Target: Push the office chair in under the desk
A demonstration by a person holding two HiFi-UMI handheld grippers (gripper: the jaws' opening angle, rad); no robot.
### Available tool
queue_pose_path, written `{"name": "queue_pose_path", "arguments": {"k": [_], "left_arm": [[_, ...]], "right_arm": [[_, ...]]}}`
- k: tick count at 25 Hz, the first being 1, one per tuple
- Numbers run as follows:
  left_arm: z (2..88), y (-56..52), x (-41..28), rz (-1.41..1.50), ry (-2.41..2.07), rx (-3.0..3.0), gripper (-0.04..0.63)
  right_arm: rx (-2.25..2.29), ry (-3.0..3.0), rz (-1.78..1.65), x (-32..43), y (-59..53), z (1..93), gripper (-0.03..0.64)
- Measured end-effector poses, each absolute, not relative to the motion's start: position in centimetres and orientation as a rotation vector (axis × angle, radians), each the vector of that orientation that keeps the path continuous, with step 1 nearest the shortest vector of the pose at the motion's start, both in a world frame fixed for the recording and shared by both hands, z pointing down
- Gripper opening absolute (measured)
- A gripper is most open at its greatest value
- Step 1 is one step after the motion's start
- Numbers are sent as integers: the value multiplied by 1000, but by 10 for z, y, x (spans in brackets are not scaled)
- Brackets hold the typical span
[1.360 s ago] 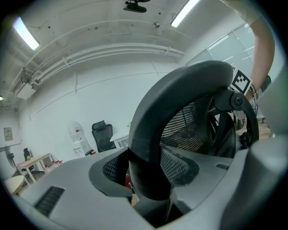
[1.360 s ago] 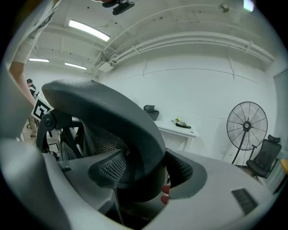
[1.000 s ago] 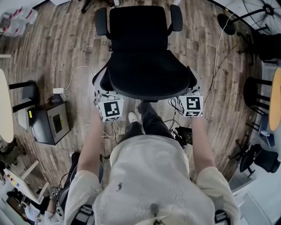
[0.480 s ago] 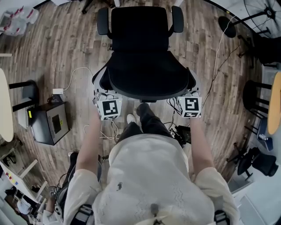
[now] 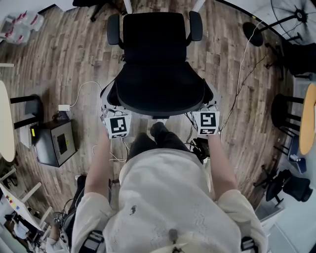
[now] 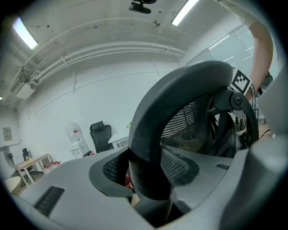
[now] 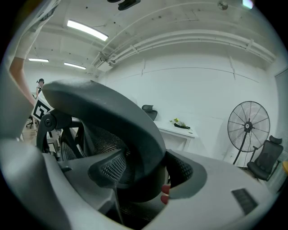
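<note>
Left gripper [image 6: 146,177] and right gripper [image 7: 144,179] clamp the chair [image 5: 155,59] back; chair stands short of the desk [image 7: 184,131], so pushing remains.

Head cam top-down, gripper cams close, share chair [image 5: 157,74]

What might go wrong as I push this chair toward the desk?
The armrests sit about in line with the white legs ahead, so one may catch. A white cable lies on the floor beside you; a foot may snag it. The left claw and right claw clamp only the backrest rim, so the chair may swivel off course.
</note>
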State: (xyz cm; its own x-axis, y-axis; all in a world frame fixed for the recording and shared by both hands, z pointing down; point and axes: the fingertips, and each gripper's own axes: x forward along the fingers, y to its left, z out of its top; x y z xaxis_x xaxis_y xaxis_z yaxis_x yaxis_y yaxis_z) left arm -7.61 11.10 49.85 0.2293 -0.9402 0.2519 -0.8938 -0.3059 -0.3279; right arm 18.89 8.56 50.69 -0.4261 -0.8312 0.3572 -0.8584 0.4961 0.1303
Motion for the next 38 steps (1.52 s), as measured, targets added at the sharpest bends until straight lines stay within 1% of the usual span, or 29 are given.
{"name": "queue_pose_path", "arguments": {"k": [13, 38], "left_arm": [[497, 97, -60, -619, 1790, -2371, 232], [499, 18, -47, -598, 1782, -2399, 232]], "right_arm": [[1387, -2372, 120, 204, 68, 505, 290], [1408, -2355, 76, 217, -12, 506, 290]]}}
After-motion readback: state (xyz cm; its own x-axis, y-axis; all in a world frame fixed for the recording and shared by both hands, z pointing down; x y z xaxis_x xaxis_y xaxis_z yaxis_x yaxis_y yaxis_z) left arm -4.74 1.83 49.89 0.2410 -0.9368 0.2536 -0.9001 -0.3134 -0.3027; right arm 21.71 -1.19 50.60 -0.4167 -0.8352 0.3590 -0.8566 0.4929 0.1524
